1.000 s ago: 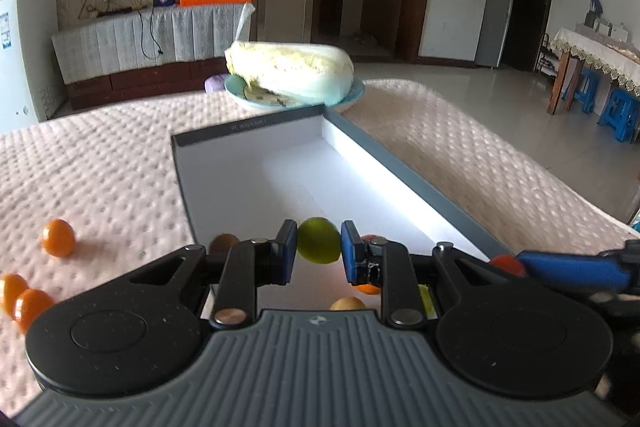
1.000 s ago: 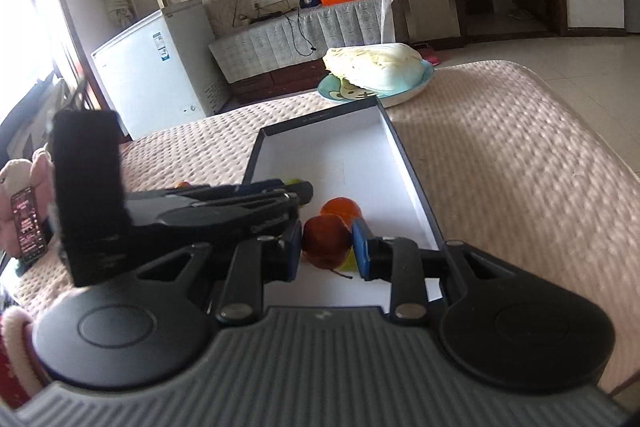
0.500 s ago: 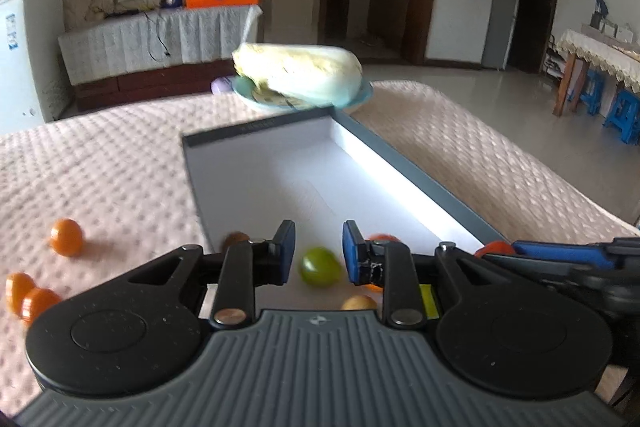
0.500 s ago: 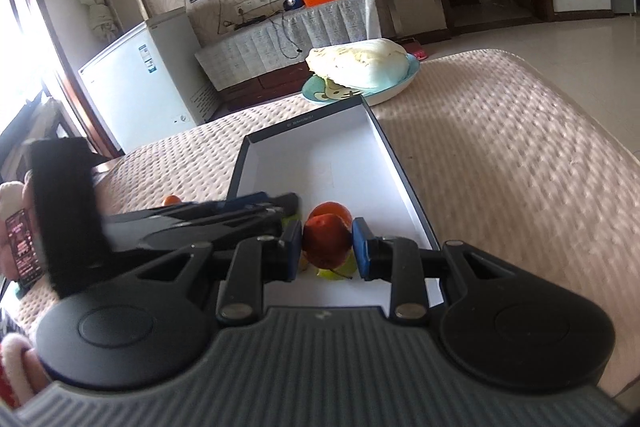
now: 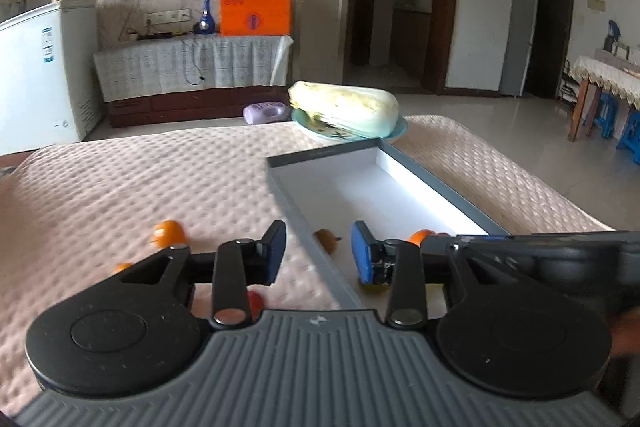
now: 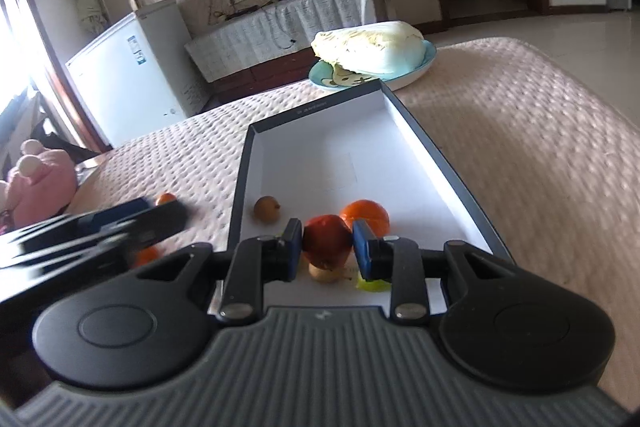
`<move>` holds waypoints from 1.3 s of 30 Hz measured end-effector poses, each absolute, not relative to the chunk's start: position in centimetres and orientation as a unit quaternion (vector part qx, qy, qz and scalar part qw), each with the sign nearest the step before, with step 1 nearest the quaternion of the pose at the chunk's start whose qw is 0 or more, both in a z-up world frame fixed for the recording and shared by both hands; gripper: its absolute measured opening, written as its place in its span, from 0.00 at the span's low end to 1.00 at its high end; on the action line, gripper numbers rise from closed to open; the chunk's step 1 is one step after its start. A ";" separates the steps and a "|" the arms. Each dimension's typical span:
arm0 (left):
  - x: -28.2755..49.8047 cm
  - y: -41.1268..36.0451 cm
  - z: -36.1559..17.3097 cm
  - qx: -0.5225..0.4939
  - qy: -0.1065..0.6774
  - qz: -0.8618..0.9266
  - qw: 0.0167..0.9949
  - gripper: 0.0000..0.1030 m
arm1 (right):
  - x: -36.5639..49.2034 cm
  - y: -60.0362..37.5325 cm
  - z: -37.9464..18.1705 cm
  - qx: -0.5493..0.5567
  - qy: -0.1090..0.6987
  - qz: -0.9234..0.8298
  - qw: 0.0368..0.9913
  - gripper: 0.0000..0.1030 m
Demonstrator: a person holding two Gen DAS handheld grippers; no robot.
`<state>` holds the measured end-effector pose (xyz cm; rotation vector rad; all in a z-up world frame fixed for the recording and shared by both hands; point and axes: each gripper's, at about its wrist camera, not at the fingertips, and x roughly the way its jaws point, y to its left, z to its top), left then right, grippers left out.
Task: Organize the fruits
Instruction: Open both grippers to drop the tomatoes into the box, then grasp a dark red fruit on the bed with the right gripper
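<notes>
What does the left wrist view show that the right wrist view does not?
Only the left wrist view shows the purple bottle and the left gripper, jaws open and empty. Only the right wrist view shows the pink plush toy and the right gripper shut on a red fruit. Both share the gray tray, the cabbage on its plate and the orange box.

left claw (image 5: 318,253): spread apart, holding nothing | right claw (image 6: 327,247): clamped, pads gripping
</notes>
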<state>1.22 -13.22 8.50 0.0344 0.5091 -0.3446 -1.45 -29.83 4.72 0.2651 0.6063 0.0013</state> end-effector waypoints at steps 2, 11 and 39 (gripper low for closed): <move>0.0 -11.5 9.1 0.012 0.249 -0.162 0.955 0.42 | -1.1 -29.3 4.7 0.128 0.295 -0.007 0.947 0.31; -4.9 -5.9 10.1 0.012 0.252 -0.133 0.958 0.42 | -0.9 -28.1 5.1 0.140 0.265 -0.028 0.954 0.41; -5.9 -0.3 8.3 0.023 0.286 -0.056 0.956 0.42 | -3.3 -19.4 5.2 0.062 0.276 0.118 0.952 0.40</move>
